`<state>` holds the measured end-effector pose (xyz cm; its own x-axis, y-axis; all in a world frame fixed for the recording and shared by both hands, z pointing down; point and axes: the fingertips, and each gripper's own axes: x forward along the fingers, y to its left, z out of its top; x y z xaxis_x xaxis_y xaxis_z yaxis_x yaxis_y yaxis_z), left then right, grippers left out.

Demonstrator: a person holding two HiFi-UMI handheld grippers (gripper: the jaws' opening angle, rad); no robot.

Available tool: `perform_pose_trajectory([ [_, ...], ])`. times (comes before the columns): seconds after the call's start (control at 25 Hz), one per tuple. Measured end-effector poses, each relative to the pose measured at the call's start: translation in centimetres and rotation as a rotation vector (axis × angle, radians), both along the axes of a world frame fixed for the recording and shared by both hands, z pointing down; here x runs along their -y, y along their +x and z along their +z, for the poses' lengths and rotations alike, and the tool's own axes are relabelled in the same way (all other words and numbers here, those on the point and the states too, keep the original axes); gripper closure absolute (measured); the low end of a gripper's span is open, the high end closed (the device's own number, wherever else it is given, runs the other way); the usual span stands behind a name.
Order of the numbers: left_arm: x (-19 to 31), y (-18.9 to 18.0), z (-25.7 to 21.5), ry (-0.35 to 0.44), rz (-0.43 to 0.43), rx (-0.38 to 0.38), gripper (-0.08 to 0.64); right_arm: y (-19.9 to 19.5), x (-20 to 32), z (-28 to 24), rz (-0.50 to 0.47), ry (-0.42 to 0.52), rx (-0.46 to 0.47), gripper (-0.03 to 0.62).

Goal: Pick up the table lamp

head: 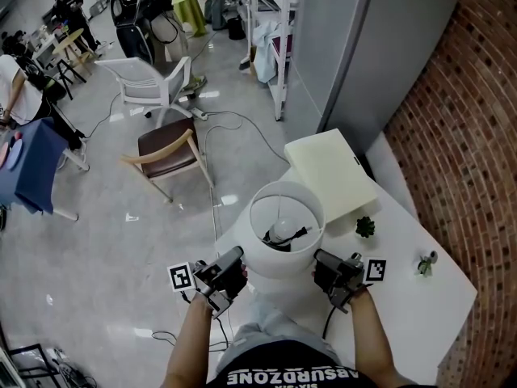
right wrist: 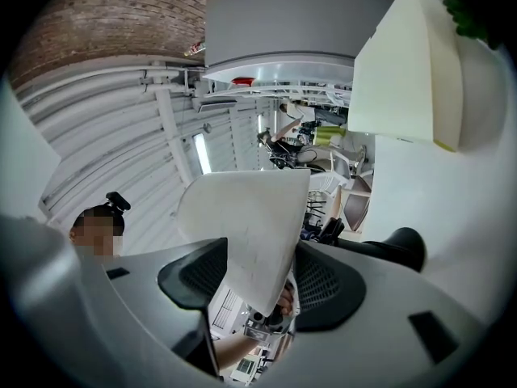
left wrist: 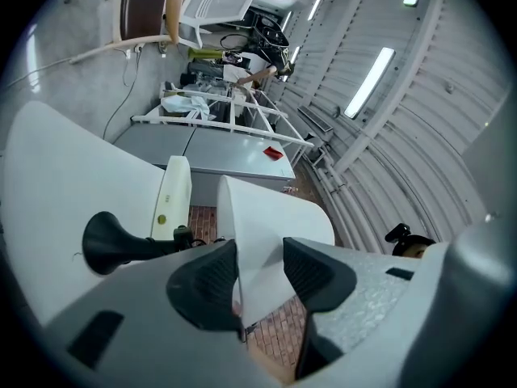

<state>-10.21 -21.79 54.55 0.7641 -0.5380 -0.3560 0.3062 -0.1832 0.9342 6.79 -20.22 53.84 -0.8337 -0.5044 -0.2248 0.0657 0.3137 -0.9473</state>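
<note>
Left gripper point(left wrist: 258, 247) astride white lampshade point(left wrist: 271, 212), maybe touching

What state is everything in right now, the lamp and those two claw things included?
Table lamp: upright on the white table.
Left gripper: jaws apart, lampshade wall between them.
Right gripper: jaws apart, lampshade wall between them.
Small plant: upright on the table.
Brown chair: upright, unoccupied.

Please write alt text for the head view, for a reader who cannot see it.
Seen from above, a person's left gripper and right gripper flank a white table lamp with a cylindrical shade, at the corner of a white table. A pale yellow rectangular slab lies beyond it.
</note>
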Motion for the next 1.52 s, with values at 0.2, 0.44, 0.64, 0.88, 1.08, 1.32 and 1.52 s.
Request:
perform_pose_trajectory([
  [0.2,-0.1,0.0,-0.1,0.004,-0.007,0.014,0.388,0.1,0.1,0.0,0.014,0.005,-0.004,0.342],
  [0.44,-0.3,0.1,-0.3,0.018,-0.007,0.020,0.391,0.3,0.3,-0.1,0.021,0.006,0.003,0.349],
  [0.64,-0.6,0.2,-0.4,0.036,-0.011,0.026,0.399,0.5,0.3,-0.4,0.031,0.016,0.011,0.365],
  [0.88,-0.6,0.2,-0.7,0.046,-0.016,0.030,0.407,0.5,0.3,-0.6,0.038,0.022,0.017,0.391],
  [1.08,-0.9,0.3,-1.0,0.061,-0.022,0.031,0.413,0.6,0.1,-1.1,0.042,0.039,0.031,0.415],
  [1.32,-1.0,0.0,-1.6,0.073,-0.037,0.024,0.416,0.4,-0.1,-1.8,0.039,0.059,0.040,0.434],
  [1.52,-1.1,-0.2,-2.3,0.092,-0.039,0.033,0.417,0.2,-0.2,-2.4,0.029,0.073,0.044,0.436],
])
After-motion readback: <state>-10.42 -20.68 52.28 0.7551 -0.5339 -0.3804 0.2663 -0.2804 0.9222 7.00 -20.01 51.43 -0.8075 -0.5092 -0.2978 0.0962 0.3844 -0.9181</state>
